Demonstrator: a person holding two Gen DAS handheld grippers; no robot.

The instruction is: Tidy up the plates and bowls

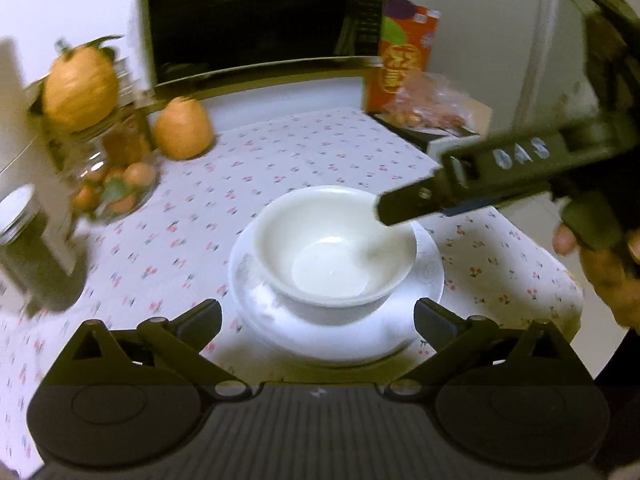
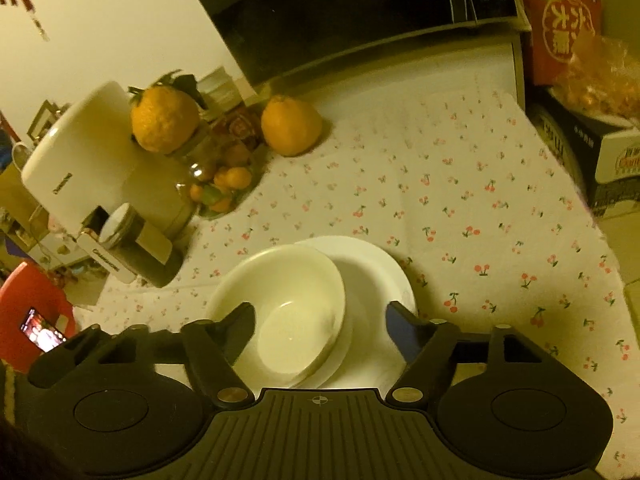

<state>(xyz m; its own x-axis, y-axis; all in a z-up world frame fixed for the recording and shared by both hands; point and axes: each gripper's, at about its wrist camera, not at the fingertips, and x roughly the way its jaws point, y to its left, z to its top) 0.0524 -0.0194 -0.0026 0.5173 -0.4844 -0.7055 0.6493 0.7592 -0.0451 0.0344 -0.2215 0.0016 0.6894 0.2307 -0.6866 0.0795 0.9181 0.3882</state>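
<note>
1. White bowl (image 1: 334,250) seated in white plate (image 1: 428,280), both on the cherry-print cloth (image 1: 280,152) over the counter
2. Left gripper (image 1: 318,316) held just short of the plate's near rim, fingers (image 1: 200,318) spread wide, gripping nothing
3. Right gripper (image 2: 320,322) poised above the stack, fingers (image 2: 240,330) parted on either side of the bowl, pads off it
4. In the left view, right gripper's dark fingertip seen over the bowl's far rim
5. Beyond: two large oranges (image 2: 290,126), microwave (image 2: 340,12), red carton (image 1: 402,56)
</note>
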